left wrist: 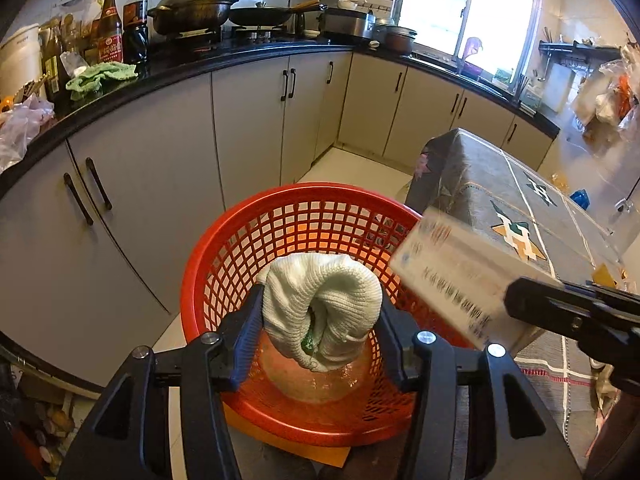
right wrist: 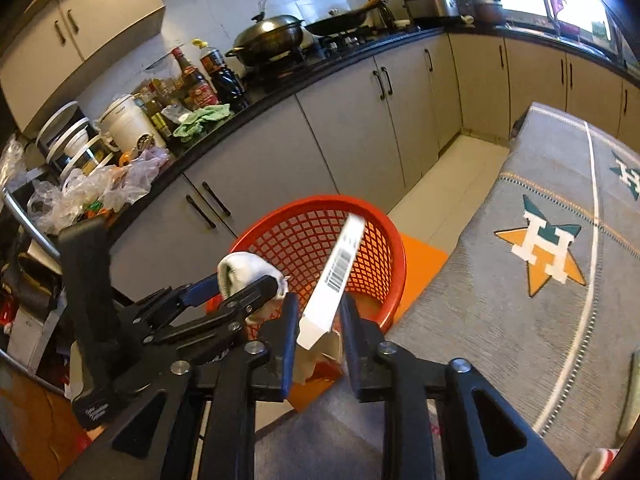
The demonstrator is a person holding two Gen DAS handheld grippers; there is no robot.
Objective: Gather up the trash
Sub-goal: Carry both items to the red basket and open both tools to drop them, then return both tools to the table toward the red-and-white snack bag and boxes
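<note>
Trash goes in the round red plastic basket (left wrist: 208, 264) on the pale kitchen floor (right wrist: 452, 184), beside the grey cloth-covered table (right wrist: 520, 320). Above it, the left gripper (left wrist: 320, 316) squeezes a balled white sock (left wrist: 320, 300), and the right gripper (right wrist: 318, 320), partly open, has a flat white box (right wrist: 340, 276) between its fingers.

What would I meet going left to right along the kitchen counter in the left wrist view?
Crumpled plastic bag → green cloth → red-labelled bottle → dark soy-sauce bottle → lidded wok → flat black pan → metal cooker → small lidded pot.
</note>
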